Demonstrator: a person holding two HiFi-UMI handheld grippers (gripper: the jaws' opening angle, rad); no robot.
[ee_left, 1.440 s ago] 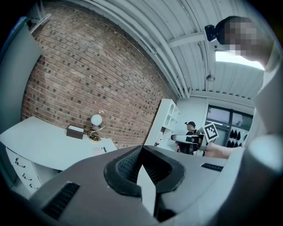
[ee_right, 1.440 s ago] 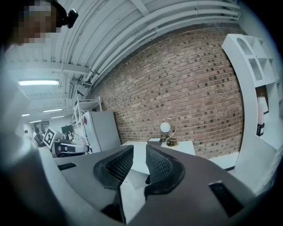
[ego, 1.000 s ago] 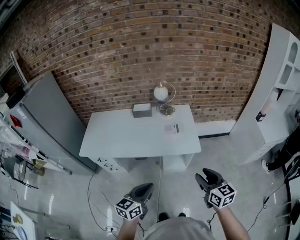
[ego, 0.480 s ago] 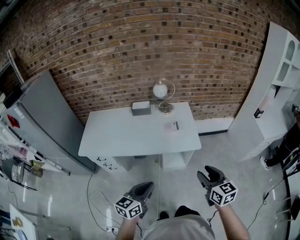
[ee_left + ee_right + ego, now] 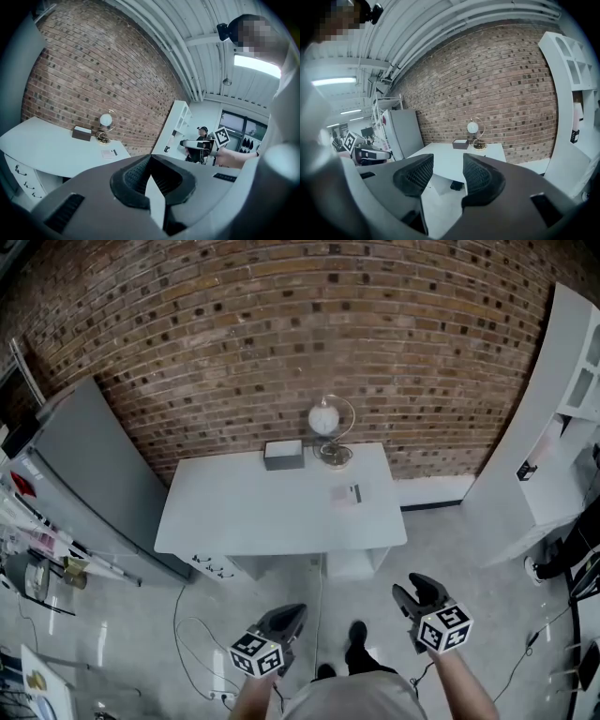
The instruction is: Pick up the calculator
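The calculator [image 5: 347, 494] is a small flat pale slab with a dark strip, lying on the right part of the white table [image 5: 253, 512]; the left gripper view shows the calculator [image 5: 108, 153] far ahead. Both grippers hang low over the floor, well short of the table. My left gripper [image 5: 286, 618] is shut, its tips meeting with nothing in them [image 5: 151, 159]. My right gripper [image 5: 417, 594] is open and its jaws are opening, with only floor and table seen through the gap [image 5: 447, 161].
A grey box [image 5: 283, 454] and a globe lamp [image 5: 325, 418] stand at the table's back edge by the brick wall. A grey cabinet [image 5: 84, 474] stands at the left, a white shelf unit [image 5: 553, 418] at the right. Cables [image 5: 202, 652] lie on the floor.
A shoe has come forward into view between the two grippers. The grippers keep nearly the same places in the picture.
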